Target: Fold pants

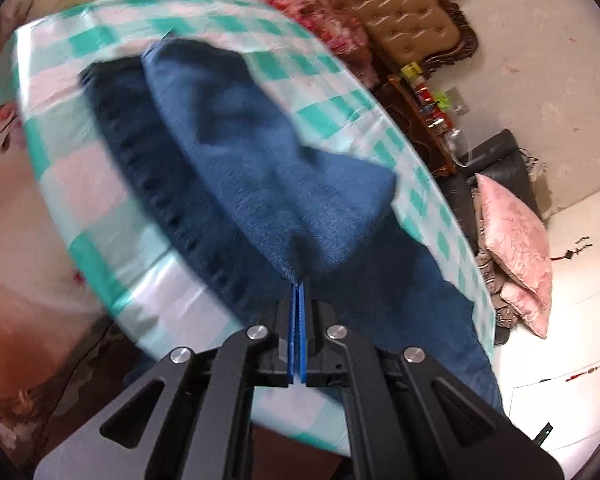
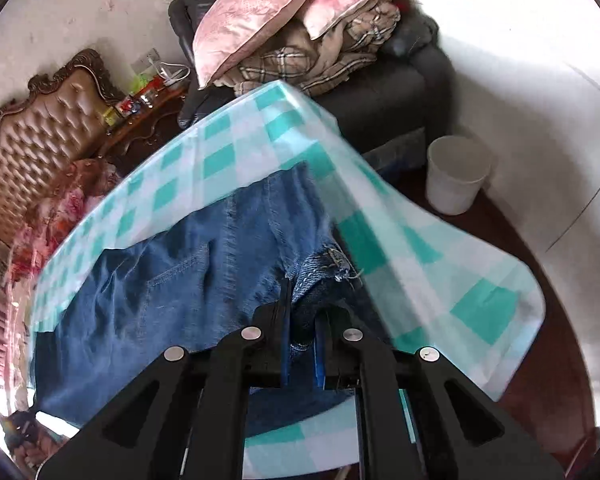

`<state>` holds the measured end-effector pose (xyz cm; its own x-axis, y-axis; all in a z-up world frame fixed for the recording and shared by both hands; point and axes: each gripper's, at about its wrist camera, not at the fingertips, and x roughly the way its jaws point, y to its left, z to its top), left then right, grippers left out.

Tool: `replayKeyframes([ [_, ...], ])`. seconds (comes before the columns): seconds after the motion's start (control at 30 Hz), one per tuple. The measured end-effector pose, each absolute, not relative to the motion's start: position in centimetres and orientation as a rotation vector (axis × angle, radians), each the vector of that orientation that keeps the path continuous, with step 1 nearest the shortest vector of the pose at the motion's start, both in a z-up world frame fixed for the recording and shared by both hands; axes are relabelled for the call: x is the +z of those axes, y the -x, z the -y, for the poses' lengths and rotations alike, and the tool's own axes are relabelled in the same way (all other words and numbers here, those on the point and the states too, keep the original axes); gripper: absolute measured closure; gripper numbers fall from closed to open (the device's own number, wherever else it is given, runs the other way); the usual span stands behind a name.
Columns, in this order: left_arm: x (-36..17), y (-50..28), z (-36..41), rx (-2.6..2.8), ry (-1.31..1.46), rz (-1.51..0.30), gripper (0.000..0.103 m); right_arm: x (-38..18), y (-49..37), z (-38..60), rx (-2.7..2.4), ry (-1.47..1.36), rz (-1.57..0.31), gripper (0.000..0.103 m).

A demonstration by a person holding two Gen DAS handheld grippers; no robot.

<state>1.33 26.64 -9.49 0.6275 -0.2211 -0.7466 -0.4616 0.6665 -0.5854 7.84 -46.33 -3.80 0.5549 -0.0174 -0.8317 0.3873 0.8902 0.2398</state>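
The left gripper point(image 1: 299, 280) pinches a jeans point(image 1: 260, 168) fold, the right gripper point(image 2: 305, 312) clamps the frayed hem point(image 2: 324, 268), over the checked tablecloth point(image 2: 220, 156); carry both level, edges aligned.

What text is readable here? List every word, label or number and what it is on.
None can be read.
Small packages on the wooden shelf: bright labels, too small and blurred.
Blue jeans, checkered tablecloth and white bucket: no print visible.
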Motion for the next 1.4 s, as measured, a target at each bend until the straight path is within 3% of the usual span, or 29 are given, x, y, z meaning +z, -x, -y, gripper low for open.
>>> replayKeyframes([
  [0.4,-14.6,-0.8,-27.2,0.126,0.925,-0.983,0.101,-7.1,-7.4,47.2,-0.296,-0.467,-1.020,0.094],
  [0.53,-11.7,0.6,-32.4,0.193,0.937,-0.847,0.073,-8.5,-7.9,46.7,-0.327,-0.412,-1.058,0.094],
  [0.67,-9.3,-0.3,-39.6,0.278,0.899,-0.770,0.073,-8.6,-8.5,46.3,-0.338,-0.379,-1.074,0.094],
  [0.9,-11.4,-6.8,-46.4,0.279,0.898,-0.931,0.075,-8.5,-8.4,46.2,-0.347,-0.376,-1.074,0.094],
  [1.03,-12.4,-7.1,-46.5,0.261,0.913,-0.988,0.081,-8.5,-8.4,46.2,-0.340,-0.381,-1.075,0.094],
  [1.13,-12.7,-7.2,-46.4,0.183,0.920,-0.977,0.101,-8.6,-8.5,46.4,-0.333,-0.380,-1.075,0.093],
  [1.27,-9.6,-6.9,-44.3,0.134,0.832,-0.878,0.102,-8.6,-8.5,46.4,-0.328,-0.378,-1.075,0.093],
  [1.4,-2.8,-6.0,-40.2,0.115,0.671,-0.783,0.102,-8.6,-8.3,46.6,-0.324,-0.390,-1.075,0.093],
])
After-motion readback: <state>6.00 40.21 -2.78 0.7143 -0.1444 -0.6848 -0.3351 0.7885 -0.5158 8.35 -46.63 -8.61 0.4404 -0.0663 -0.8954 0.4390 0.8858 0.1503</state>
